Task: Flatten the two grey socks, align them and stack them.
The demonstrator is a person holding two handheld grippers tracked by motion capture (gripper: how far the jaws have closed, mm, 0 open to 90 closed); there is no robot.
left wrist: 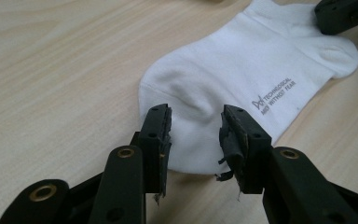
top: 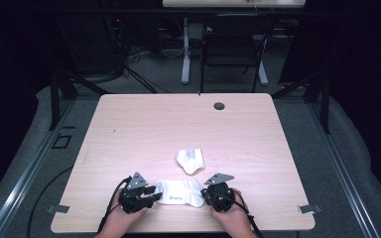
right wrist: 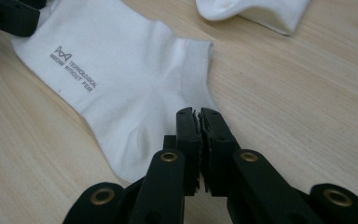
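Where the flat white sock lies at the near edge of the table, it sits between the two tools, printed grey lettering facing up. Left tool at the sock's toe end, jaws spread apart with the toe edge lying between them, pads not pressing the cloth; frayed black padding hangs off the pads. Right tool at the other end by the heel and cuff, jaws pressed together, tips right over the sock's edge; the fabric bunches slightly toward them, so it looks like they pinch the cloth there. In the high view the left tool and right tool sit just beside the sock's two ends, each held by a hand coming from the bottom. A second white sock, crumpled and folded, lies a little farther up the table, near the first but apart from it
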